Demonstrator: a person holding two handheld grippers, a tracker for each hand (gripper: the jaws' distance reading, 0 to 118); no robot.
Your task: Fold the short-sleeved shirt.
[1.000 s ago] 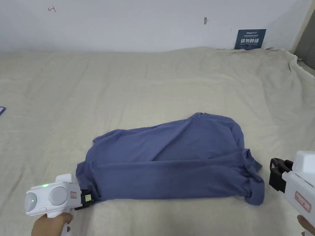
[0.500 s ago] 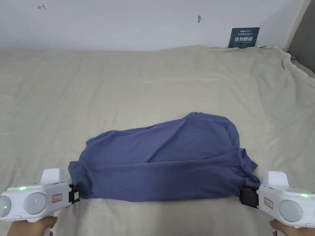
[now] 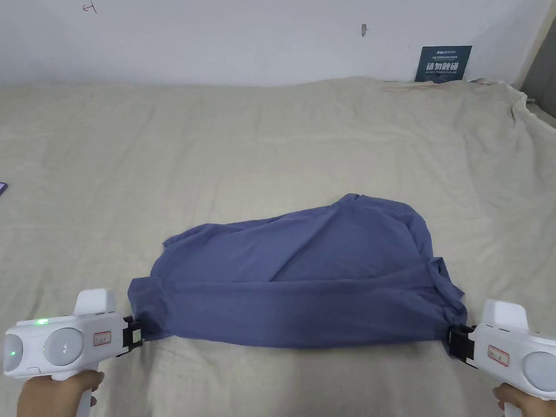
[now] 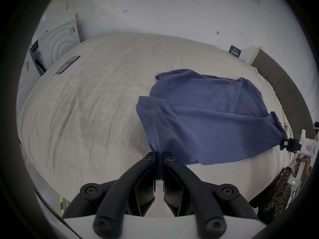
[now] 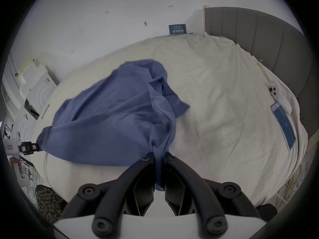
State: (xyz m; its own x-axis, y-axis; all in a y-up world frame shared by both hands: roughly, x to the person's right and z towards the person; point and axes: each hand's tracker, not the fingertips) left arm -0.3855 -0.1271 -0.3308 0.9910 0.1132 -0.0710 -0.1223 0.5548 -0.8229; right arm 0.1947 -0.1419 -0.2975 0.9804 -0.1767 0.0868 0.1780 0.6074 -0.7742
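A blue short-sleeved shirt (image 3: pixel 304 277) lies crumpled on the beige bed sheet (image 3: pixel 271 152), its near edge stretched between my two grippers and raised a little off the sheet. My left gripper (image 3: pixel 137 332) is shut on the shirt's near left corner; in the left gripper view blue cloth (image 4: pixel 198 118) runs down between the closed jaws of that gripper (image 4: pixel 159 158). My right gripper (image 3: pixel 453 337) is shut on the near right corner, where a sleeve bunches up. The right gripper view shows the shirt (image 5: pixel 112 113) pinched in that gripper (image 5: pixel 159 154).
A dark sign (image 3: pixel 443 63) leans on the white wall at the back right. A phone (image 4: pixel 68 64) lies at the bed's left edge; another phone (image 5: pixel 283 123) and a white remote (image 5: pixel 281 99) lie by the grey headboard (image 5: pixel 259 41). White appliances (image 4: pixel 58 41) stand to the left.
A second ago my right gripper hung off the shirt's right corner; it has since closed on it. Both grippers now pull the near edge taut and slightly up.
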